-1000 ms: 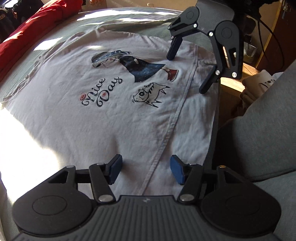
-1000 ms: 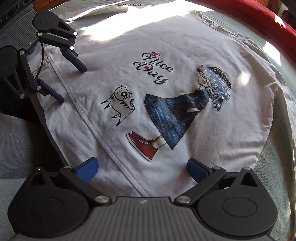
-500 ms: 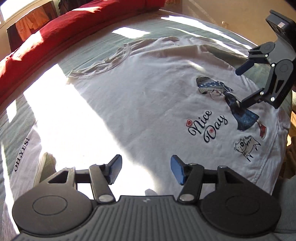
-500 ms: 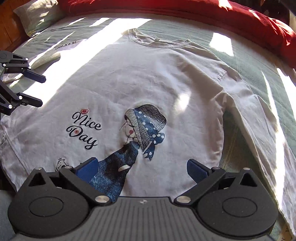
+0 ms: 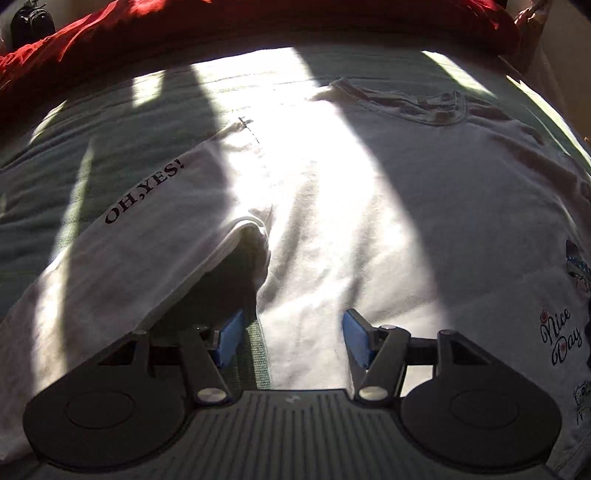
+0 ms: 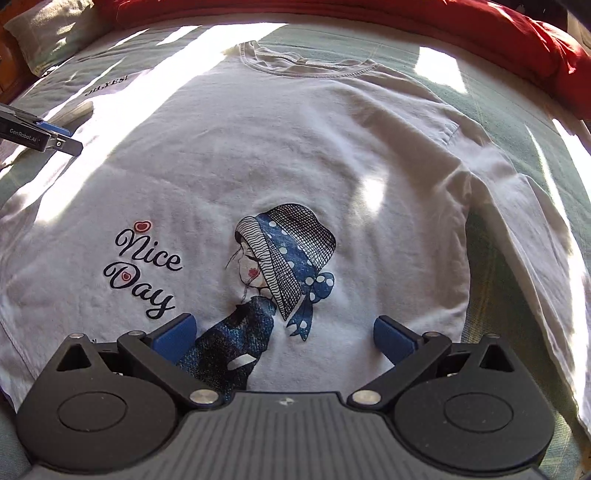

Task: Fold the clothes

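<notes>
Hovering over the shirt with both tools, we are at the very start of the fold: nothing is pinched yet and the garment lies flat, face up. Nearest us, the left gripper (image 5: 291, 341) has its blue pads apart and empty, poised above the gap where the left sleeve (image 5: 147, 236) meets the body of the white T-shirt (image 6: 280, 155). The right gripper (image 6: 284, 336) likewise stands open and empty, low over the printed girl (image 6: 284, 258), with the "Nice Day" lettering (image 6: 142, 271) just to its left.

Further out, the left sleeve runs away at an angle, its cuff marked "OH,YES!" (image 5: 144, 194). The right sleeve (image 6: 517, 229) lies spread on the other side. Beyond the print, the collar (image 6: 306, 61) points away from us, and the whole shirt rests on a green bedcover (image 6: 509, 110), with a red blanket (image 6: 480, 29) bunched along the far edge.

We judge the next move to be a sleeve fold: we would lower the left pads onto the sleeve or the side seam beneath them, close on a single layer, and carry it inward across the chest. Strong sun stripes hide the creases, so choosing the pinch spot needs care.
</notes>
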